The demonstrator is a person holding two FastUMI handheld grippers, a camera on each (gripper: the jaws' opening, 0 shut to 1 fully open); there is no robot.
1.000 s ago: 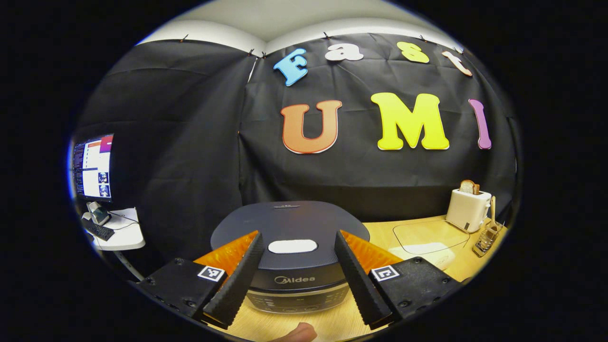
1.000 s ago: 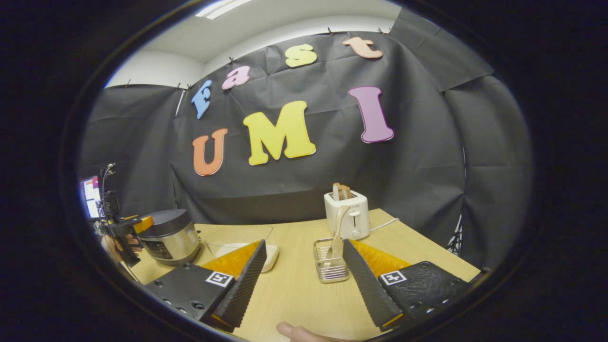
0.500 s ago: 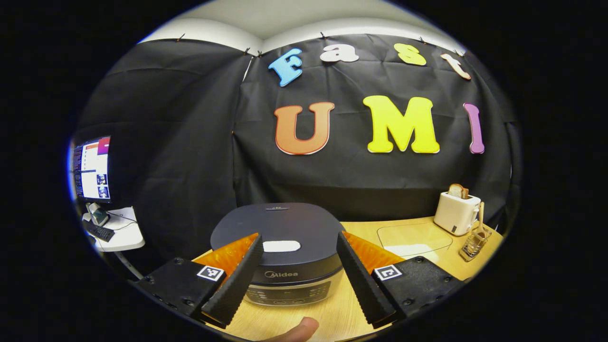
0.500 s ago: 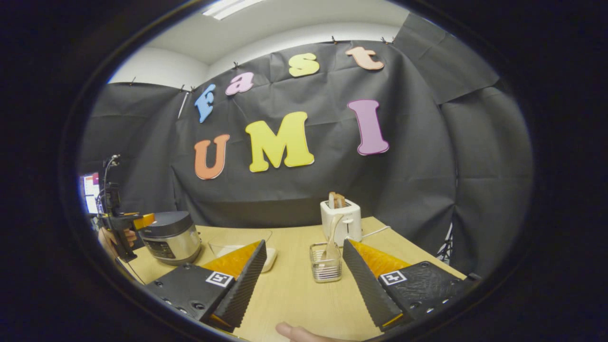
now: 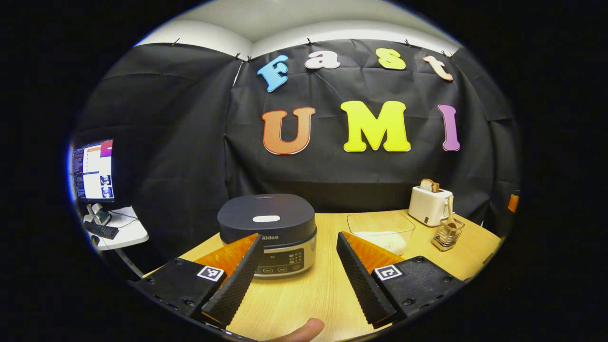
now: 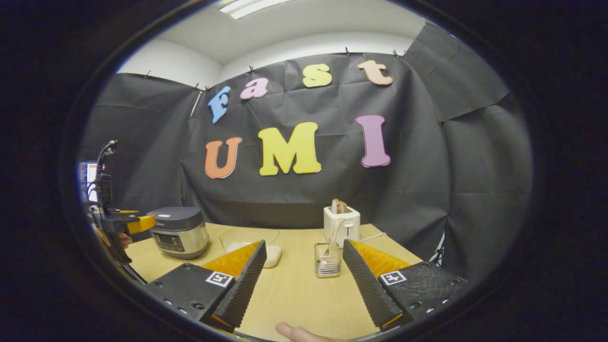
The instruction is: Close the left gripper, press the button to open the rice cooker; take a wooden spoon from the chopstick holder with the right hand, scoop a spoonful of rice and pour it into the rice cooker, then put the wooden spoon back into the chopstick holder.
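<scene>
Left gripper view: a pale wooden worktop (image 5: 327,285) is seen before the black cloth wall. On it, to the left, the rice cooker (image 5: 267,233) is placed, dark-lidded with a steel band and a front control panel; its lid is shut, and a white oval button (image 5: 266,219) is set in the lid top. To its right a clear glass container (image 5: 380,227) holding white rice (image 5: 385,240) is found, then a white toaster (image 5: 430,205) with a slice of bread in its slot. Just in front of the toaster a wire chopstick holder (image 5: 447,234) is stood, with the wooden spoon (image 5: 450,211) upright in it. A monitor (image 5: 93,170) over a small white side table (image 5: 121,230) is seen at far left. The left tool (image 5: 297,280) is held spread wide above the worktop, short of the cooker and touching nothing.

Right gripper view: the right tool (image 6: 302,280) is likewise spread and empty, with the chopstick holder (image 6: 327,260) seen between its fingers, well apart from them. The cooker (image 6: 179,232) is seen at left, with the left tool (image 6: 124,228) held just beside it. A fingertip (image 6: 292,332) is visible at the bottom edge.
</scene>
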